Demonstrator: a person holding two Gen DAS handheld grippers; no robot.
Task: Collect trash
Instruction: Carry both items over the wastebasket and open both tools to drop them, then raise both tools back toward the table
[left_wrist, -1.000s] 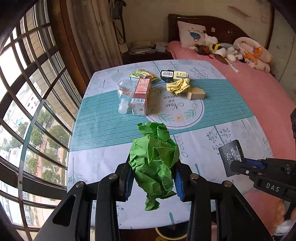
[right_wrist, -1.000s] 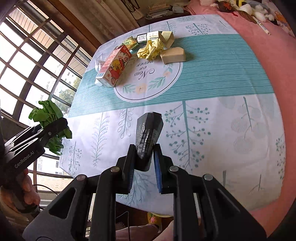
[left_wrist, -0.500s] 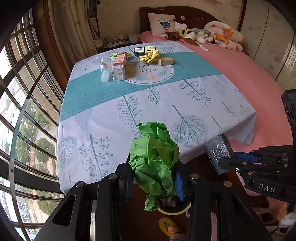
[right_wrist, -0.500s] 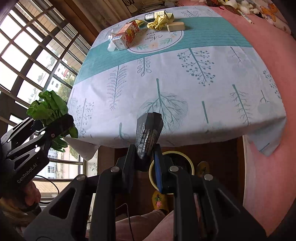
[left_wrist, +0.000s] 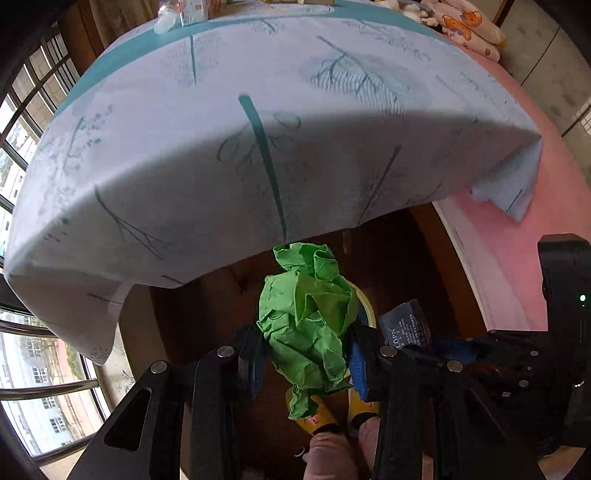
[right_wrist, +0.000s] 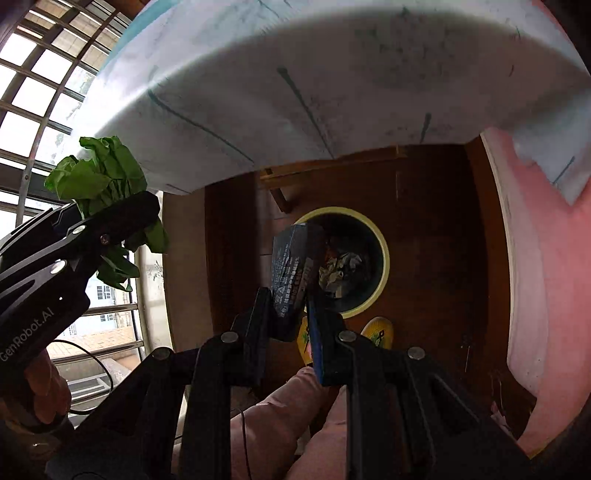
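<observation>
My left gripper (left_wrist: 304, 347) is shut on a crumpled green paper ball (left_wrist: 308, 325), held below the table's front edge and over the floor. My right gripper (right_wrist: 291, 302) is shut on a dark crushed packet with white print (right_wrist: 293, 266). That packet hangs just left of a yellow-rimmed round bin (right_wrist: 384, 254) on the brown floor, with crumpled paper inside (right_wrist: 340, 269). In the left wrist view the bin's rim (left_wrist: 365, 306) peeks out behind the green ball, and the dark packet (left_wrist: 404, 328) sits right of it. The green ball (right_wrist: 103, 177) also shows at the left of the right wrist view.
The table's hanging cloth with tree prints (left_wrist: 258, 147) fills the top of both views. A pink bed (right_wrist: 532, 258) stands at the right. Yellow slippers (right_wrist: 378, 330) and pink trouser legs (right_wrist: 295, 413) lie below the grippers. Windows (right_wrist: 40, 74) line the left side.
Both grippers have dropped from above the tabletop to below its front edge, tilting down toward the floor. The bin has come into view under them. Both loads stay gripped.
</observation>
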